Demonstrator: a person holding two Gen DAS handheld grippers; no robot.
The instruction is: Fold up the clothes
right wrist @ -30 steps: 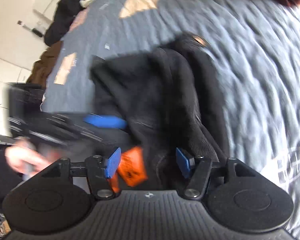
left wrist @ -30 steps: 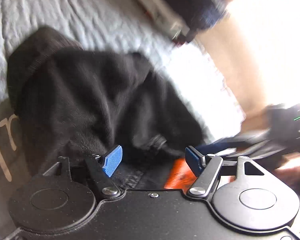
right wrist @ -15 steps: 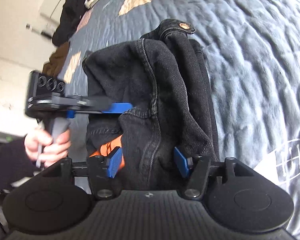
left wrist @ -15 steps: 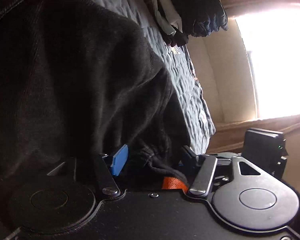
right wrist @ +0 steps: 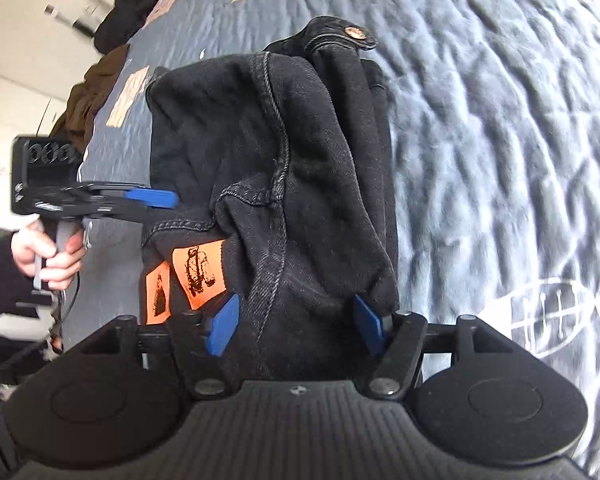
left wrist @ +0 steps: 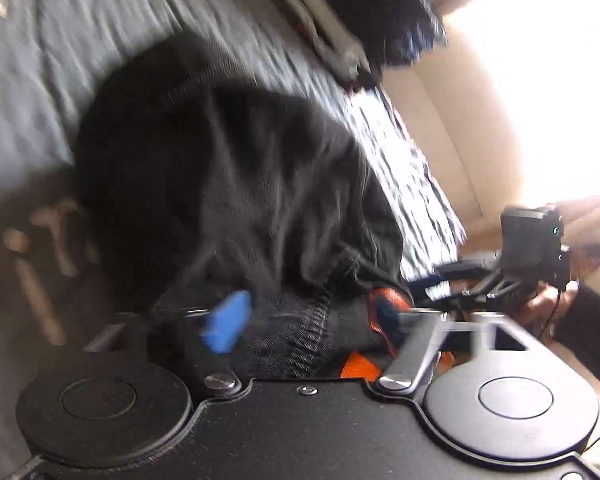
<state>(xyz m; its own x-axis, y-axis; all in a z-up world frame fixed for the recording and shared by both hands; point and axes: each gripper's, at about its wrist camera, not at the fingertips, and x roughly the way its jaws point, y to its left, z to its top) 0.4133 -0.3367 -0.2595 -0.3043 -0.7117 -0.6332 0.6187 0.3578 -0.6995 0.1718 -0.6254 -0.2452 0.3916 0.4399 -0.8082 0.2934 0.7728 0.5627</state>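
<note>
The right tongs (right wrist: 296,326) grip a thick fold of the black jeans (right wrist: 284,168), their jaws having just eased wider. The left tongs (left wrist: 308,318), clamped half a second ago, have just sprung wide around the hem. The jeans lie bunched on the grey quilted bed (right wrist: 500,120).

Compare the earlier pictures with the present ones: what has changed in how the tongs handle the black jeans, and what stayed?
The left tongs have just opened wide, freeing the black jeans. The right tongs opened slightly, denim still between them. The jeans stay bunched on the grey quilt.
</note>
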